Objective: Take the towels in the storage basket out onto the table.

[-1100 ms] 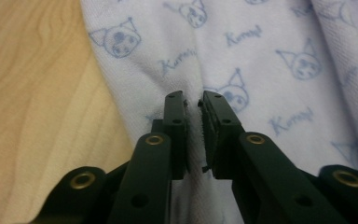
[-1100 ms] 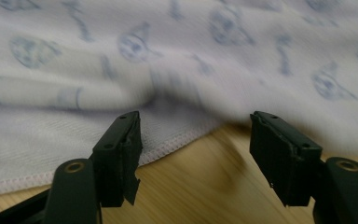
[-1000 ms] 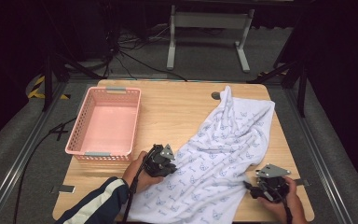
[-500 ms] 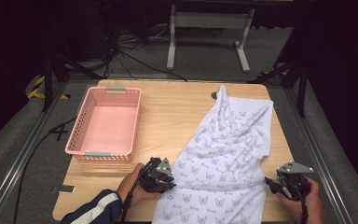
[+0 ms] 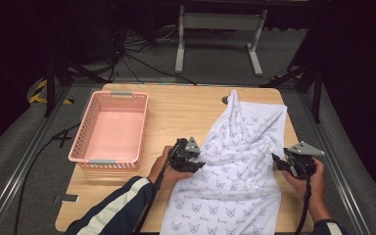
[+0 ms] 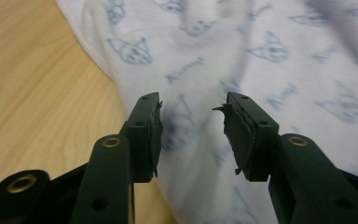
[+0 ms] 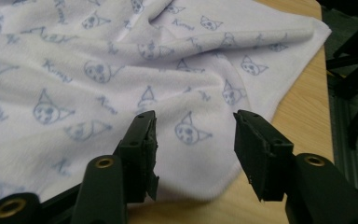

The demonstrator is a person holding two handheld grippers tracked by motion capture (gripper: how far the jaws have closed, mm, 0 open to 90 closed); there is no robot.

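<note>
A white towel (image 5: 240,147) printed with blue cat faces lies crumpled on the right half of the wooden table (image 5: 186,110), reaching the front edge. My left gripper (image 5: 198,163) is at the towel's left edge. In the left gripper view the left gripper (image 6: 193,126) is open, with the towel (image 6: 261,56) just beyond its jaws. My right gripper (image 5: 277,161) is at the towel's right edge. In the right gripper view the right gripper (image 7: 195,135) is open too, and the towel's (image 7: 98,70) rounded hem lies between and past its jaws.
An empty pink plastic basket (image 5: 110,129) stands on the table's left side. Bare wood (image 7: 303,112) shows right of the towel, near the table's right edge. Dark floor, cables and a metal stand (image 5: 220,34) lie beyond the table.
Both grippers have moved forward, away from the person. The left one also shifted right onto the towel's edge. The towel's near part now lies longer and flatter toward the front edge.
</note>
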